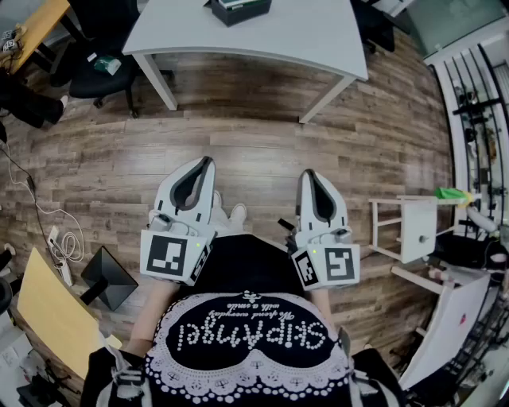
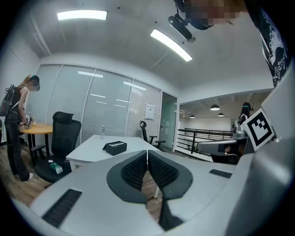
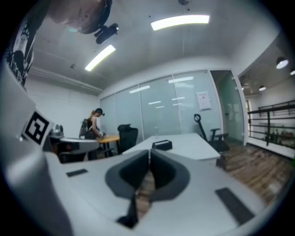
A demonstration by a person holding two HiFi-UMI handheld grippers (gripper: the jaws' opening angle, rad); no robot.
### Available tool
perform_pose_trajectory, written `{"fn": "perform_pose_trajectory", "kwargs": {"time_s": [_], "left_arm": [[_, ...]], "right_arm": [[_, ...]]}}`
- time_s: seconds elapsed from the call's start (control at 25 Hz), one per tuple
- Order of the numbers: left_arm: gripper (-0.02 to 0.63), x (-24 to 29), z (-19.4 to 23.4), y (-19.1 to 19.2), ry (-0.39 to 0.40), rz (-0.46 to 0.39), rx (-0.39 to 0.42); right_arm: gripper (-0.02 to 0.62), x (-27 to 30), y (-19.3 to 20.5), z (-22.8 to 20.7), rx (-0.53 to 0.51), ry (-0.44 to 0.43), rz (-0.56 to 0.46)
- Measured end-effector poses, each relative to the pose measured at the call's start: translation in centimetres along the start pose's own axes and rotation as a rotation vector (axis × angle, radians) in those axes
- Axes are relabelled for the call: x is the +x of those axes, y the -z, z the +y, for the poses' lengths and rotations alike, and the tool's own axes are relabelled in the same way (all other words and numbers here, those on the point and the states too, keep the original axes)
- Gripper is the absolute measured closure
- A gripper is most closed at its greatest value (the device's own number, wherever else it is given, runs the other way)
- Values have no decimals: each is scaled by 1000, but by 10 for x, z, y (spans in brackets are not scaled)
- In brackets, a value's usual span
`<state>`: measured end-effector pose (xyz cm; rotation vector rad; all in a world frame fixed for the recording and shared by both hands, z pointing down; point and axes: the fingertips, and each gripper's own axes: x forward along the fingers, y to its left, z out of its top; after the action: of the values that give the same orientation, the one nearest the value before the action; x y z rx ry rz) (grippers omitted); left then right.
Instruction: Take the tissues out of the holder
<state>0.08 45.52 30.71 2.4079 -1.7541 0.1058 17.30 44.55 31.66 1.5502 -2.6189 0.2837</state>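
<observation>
Standing well back from the tabletop [image 1: 262,40], the person hasn't started the task. Left claw [image 1: 208,161] and right claw [image 1: 307,173] are both pressed together with nothing between the pads, held side by side and roughly level at waist height over bare floor [image 1: 238,119]. The holder [image 1: 238,9] is a black box on the tabletop, half cut off by the top edge of the head view and well apart from both claws. Both gripper views show it straight ahead past the closed tips. A pale strip on its top in the left gripper view is likely the tissues [image 2: 115,144], but it's too small to confirm. So nothing is done, as far as the views show. Left to do, by my estimate: walk up, open a claw, pinch the tissue and pull it out, maybe steadying the holder with the other claw since a light box could lift with the pull. The tabletop is white and plain on angled white legs, with little else visible on it. The room is an office with a wood-plank floor, a black chair [image 1: 99,79] left of the tabletop, a glass wall [image 2: 92,106] behind and strip lights overhead. A second person [image 2: 18,124] stands at a round wooden table by the glass.
</observation>
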Motion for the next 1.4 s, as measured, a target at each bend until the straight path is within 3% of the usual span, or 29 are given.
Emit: {"fn": "perform_pose_trajectory", "kwargs": {"time_s": [0.76,1.16,1.4], "left_arm": [[574,2,4,-4,0,-17,-16],[574,-8,-14,0,-12,-24,-20],[574,3,2,5,-22,-9,-34]], "right_arm": [[560,7,-3,2,-16,-22,15],[560,-15,3,-10,36,-31,-13],[560,3,8,-13,45,-25,12]]}}
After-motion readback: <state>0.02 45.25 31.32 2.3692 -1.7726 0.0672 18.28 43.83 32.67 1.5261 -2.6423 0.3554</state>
